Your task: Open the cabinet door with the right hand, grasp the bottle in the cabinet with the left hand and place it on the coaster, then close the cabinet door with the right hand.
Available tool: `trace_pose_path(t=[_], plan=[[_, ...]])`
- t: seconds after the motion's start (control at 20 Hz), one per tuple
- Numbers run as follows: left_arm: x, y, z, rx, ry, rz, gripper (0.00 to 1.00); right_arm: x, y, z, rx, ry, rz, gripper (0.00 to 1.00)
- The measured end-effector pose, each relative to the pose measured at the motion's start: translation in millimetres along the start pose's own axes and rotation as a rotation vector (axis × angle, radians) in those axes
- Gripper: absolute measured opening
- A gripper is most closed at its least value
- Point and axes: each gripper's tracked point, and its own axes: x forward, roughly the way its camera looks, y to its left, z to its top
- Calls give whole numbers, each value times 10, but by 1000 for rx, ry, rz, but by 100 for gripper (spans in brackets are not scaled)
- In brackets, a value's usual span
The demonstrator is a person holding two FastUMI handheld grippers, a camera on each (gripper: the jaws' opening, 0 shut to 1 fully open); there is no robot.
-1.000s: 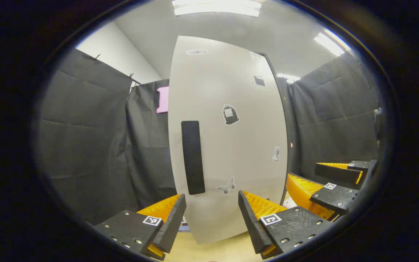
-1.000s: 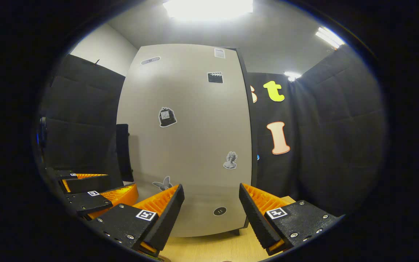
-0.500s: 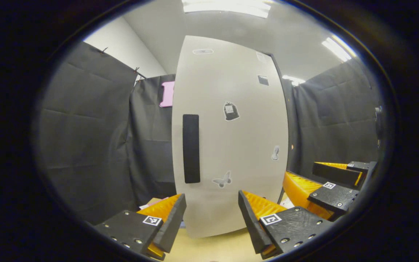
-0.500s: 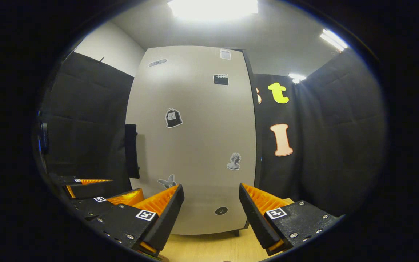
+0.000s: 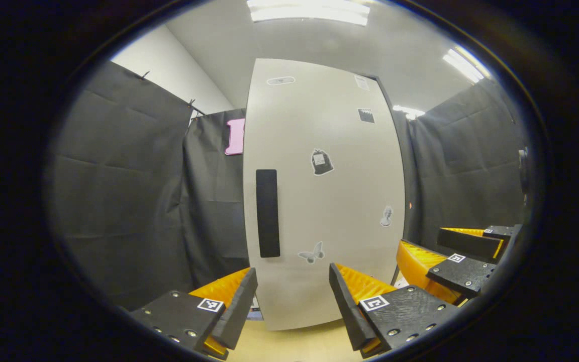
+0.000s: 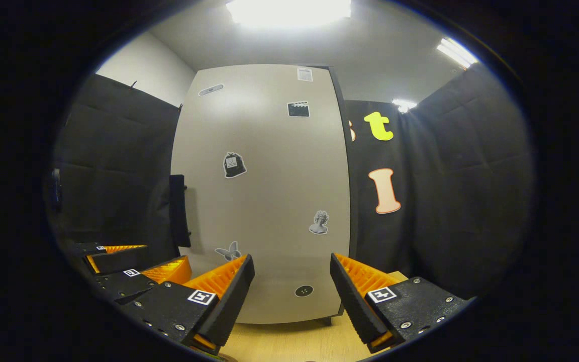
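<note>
Door (image 6: 264, 201) of the cabinet closed, filling the centre of both views; its black handle (image 5: 268, 213) runs vertically along the door's left edge, at centre-left in the left gripper view and at left-centre (image 6: 178, 211) in the right gripper view. Right gripper (image 6: 292, 291), at the bottom of its own view, has its jaws spread wide and holds nothing; it faces the lower middle of the door, with the handle well off to its left. It also appears at the lower right (image 5: 450, 256) of the left gripper view. Left gripper (image 5: 293, 296), bottom centre of its view, is likewise spread wide and empty, and lies at the lower left (image 6: 133, 264) of the right gripper view, between the right gripper and the handle. Bottle and coaster cannot be seen; the bottle is presumably behind the closed door. Risks, as judged: the right gripper must cross leftward to the handle, and the left gripper sits near that path, so the two could collide. A shallow or off-centre pinch on the slim handle could slip when pulled. Once freed, the door may swing into the waiting left gripper.
</note>
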Motion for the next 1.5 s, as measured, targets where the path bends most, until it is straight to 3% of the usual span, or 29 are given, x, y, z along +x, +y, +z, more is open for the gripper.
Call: trace_pose_path(t=[0.05,0.6,1.5], plan=[[8,-2,15,5,-4,1,82,-2,-7,-12,-2,6,-2,94],[58,90,29,-10,-15,14,86,-37,71,95,-36,-38,16,93],[82,98,44,-9,-29,22,82,59,52,-17,-44,5,33,93]])
